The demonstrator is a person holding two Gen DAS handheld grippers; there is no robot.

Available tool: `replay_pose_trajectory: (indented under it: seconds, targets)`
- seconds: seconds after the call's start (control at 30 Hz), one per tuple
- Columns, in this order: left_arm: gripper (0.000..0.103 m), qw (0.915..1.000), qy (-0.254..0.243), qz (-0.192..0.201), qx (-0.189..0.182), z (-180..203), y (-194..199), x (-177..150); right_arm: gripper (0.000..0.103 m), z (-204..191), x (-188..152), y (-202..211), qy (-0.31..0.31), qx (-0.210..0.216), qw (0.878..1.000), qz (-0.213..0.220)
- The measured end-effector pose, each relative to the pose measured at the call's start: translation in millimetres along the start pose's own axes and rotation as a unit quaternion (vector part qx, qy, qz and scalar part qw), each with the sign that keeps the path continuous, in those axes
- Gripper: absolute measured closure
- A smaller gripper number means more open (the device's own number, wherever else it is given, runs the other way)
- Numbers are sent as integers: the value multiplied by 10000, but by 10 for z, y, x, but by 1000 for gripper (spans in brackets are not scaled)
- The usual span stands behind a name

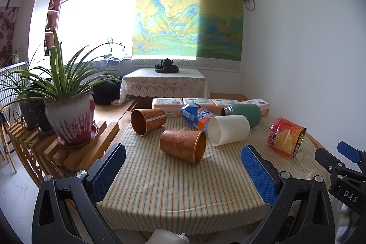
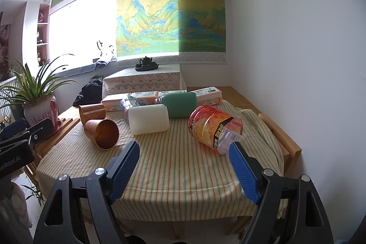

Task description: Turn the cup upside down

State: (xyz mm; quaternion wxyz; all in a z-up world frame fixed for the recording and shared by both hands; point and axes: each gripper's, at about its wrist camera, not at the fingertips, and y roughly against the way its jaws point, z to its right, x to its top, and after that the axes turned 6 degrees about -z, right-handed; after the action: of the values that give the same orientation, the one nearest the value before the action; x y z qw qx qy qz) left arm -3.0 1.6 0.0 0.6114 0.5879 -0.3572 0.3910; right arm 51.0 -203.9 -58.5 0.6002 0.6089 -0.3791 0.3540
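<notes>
- Step: pre-grasp; nothing picked yet.
- Left claw [image 1: 183,172] wide, empty, low over tabletop [image 1: 178,189] near edge.
- Right claw [image 2: 184,167] also wide, empty.
- Cups all on their sides: patterned orange cup [image 1: 183,146] nearest left claw, white cup [image 1: 228,130] just behind, 2nd orange cup [image 1: 148,121] further back.
- Next, I'd judge: advance, close on cup wall, then rotate so mouth faces down.

Clutter sitting around the striped tablecloth [image 1: 173,184]
A potted plant [image 1: 68,106] is standing left; a teapot set [image 1: 166,65] is resting behind.
</notes>
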Motion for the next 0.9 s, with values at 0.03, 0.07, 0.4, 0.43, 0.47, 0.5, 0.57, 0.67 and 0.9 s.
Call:
replay_pose_trajectory:
  seconds: [0.03, 0.07, 0.4, 0.43, 0.47, 0.5, 0.57, 0.67, 0.9]
  targets:
    - [1, 10000, -2, -3, 0, 6, 0, -3, 26, 2, -1, -2, -4, 2, 10000, -5]
    - [1, 10000, -3, -8, 4, 8, -7, -2, 26, 2, -2, -3, -5, -3, 10000, -8]
    - [1, 10000, -21, -41, -23, -6, -20, 0, 26, -9, -2, -44, -17, -15, 10000, -46]
    - [1, 10000, -27, -44, -20, -5, -24, -3, 26, -9, -4, -52, -22, -10, 10000, -54]
    - [1, 10000, -29, -43, -22, -6, -25, -4, 26, -6, -5, -55, -30, -5, 10000, -61]
    - [1, 10000, -32, -46, -23, -9, -27, -4, 26, -3, -8, -59, -37, -2, 10000, -68]
    - [1, 10000, -50, -59, -31, -5, -37, -10, 26, 5, -10, -57, -45, 1, 10000, -71]
    - [1, 9999, -72, -73, -37, 9, -50, -13, 26, 8, -12, -57, -42, 0, 10000, -71]
    - [1, 9999, -81, -77, -37, 23, -59, -16, 26, 17, -17, -60, -58, -6, 9999, -81]
